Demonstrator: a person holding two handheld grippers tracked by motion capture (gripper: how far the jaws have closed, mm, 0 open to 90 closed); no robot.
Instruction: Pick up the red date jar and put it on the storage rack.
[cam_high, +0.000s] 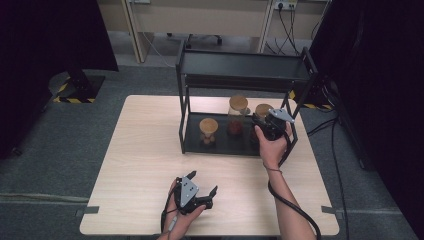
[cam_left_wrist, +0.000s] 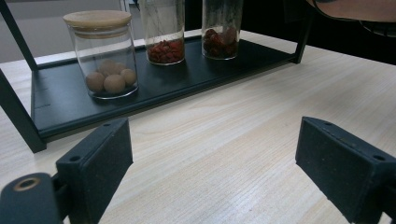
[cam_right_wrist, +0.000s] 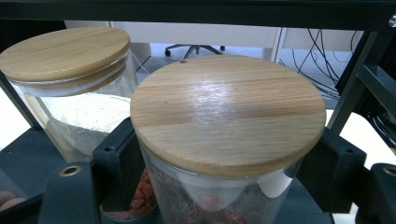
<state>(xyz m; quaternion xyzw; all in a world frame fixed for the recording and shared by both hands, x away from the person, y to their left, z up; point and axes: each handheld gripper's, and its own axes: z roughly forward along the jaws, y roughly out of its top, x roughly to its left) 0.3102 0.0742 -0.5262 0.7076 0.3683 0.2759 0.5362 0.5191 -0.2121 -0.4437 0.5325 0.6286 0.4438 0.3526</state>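
Right, two tongs in play on a light wood surface (cam_high: 150, 150). A black metal rack (cam_high: 240, 65) stands at the far side, w/ three glass jars on its bottom tray, all w/ wooden lids.

R tongs (cam_right_wrist: 219, 168) are up at the rack's right end, jaws either side of the rightmost jar (cam_right_wrist: 224, 140), just under its wooden lid; pads sit against the glass, so closed on it. Jar stands upright on the tray, dark red stuff inside. Seen from the high view, the R hand (cam_high: 272, 142) wraps the tongs from the near side, cable trailing back along the forearm.

Middle jar (cam_right_wrist: 70, 93) is just left of the held one, taller, red bits at its bottom. Can't tell if the two jars touch. Leftmost jar (cam_left_wrist: 102, 56) is shorter, holds round tan balls, well apart from the other two.

L tongs (cam_left_wrist: 212, 163) rest low at the near edge of the surface, jaws wide apart, nothing betw. them, pointing toward the rack. L hand (cam_high: 187, 202) holds them from below.
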